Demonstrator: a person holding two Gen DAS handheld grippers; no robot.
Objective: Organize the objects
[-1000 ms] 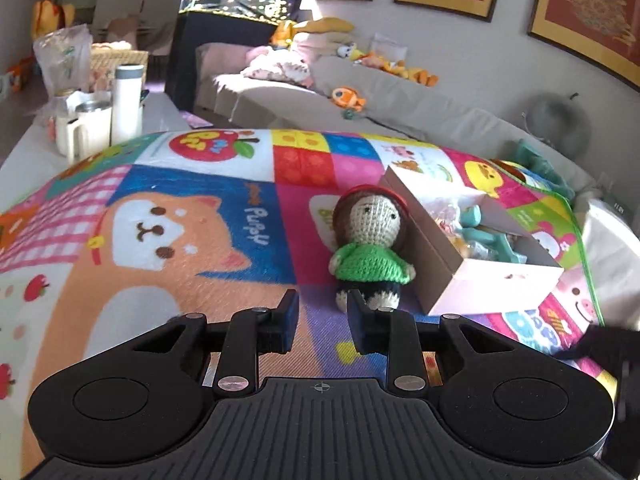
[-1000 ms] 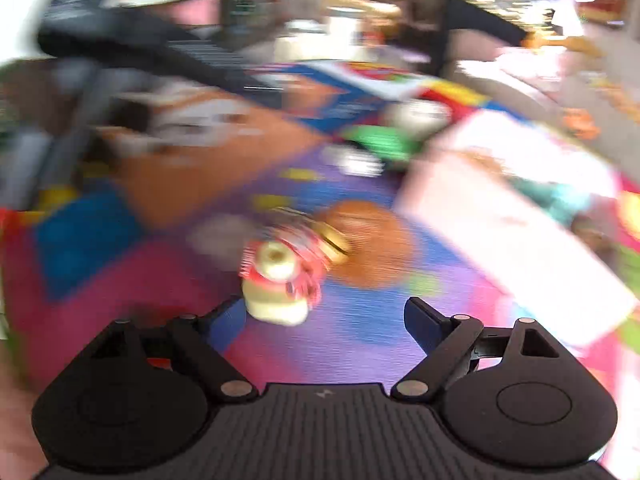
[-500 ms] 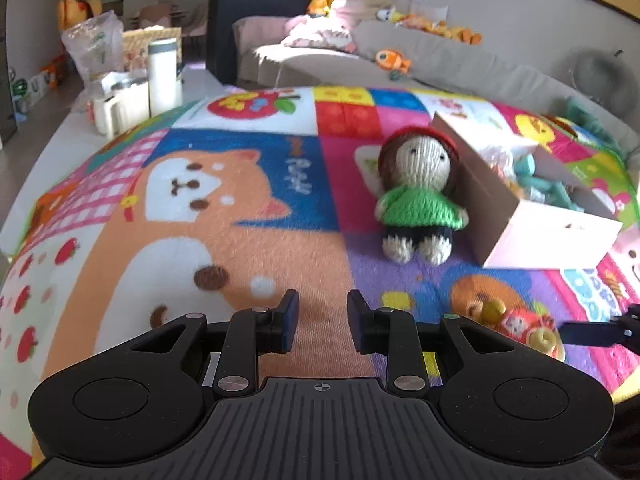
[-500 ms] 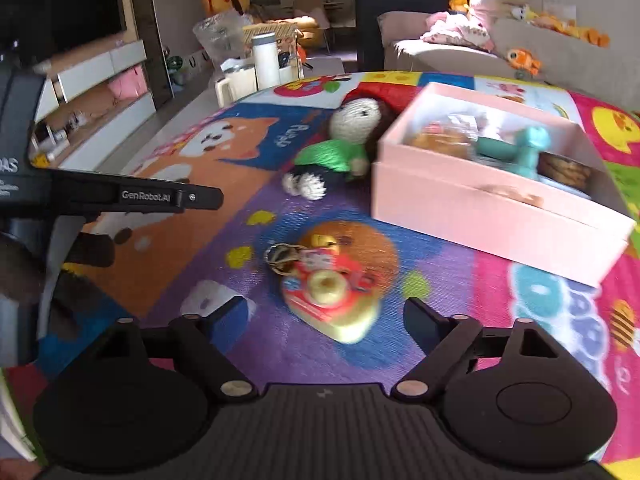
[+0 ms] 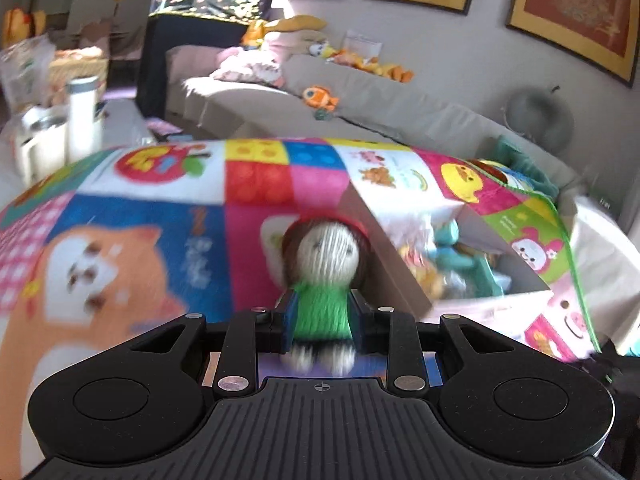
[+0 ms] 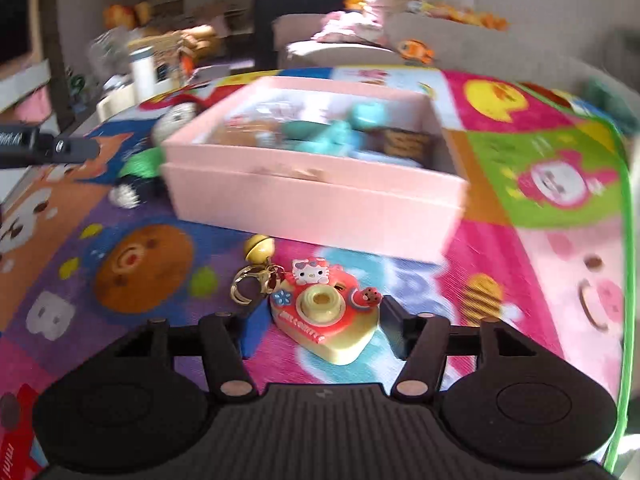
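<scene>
Left claw (image 5: 320,317) now forward, astride blurred knitted doll (image 5: 320,280), grip unclear; right claw (image 6: 320,330) unclenched around camera keychain (image 6: 324,312).

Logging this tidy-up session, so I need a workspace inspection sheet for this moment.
Surface: cartoon play mat, patchwork panels.
Job's things: crocheted doll lying beside pink box; camera keychain on mat before box; box already holds toys.
Clutter: white bottle and mugs beyond mat.
Grippers: left tongs flank doll's green body; right tongs straddle keychain, pads apart from it.
Cables: nothing seen.
Surroundings: sofa with plush toys, framed pictures.
</scene>
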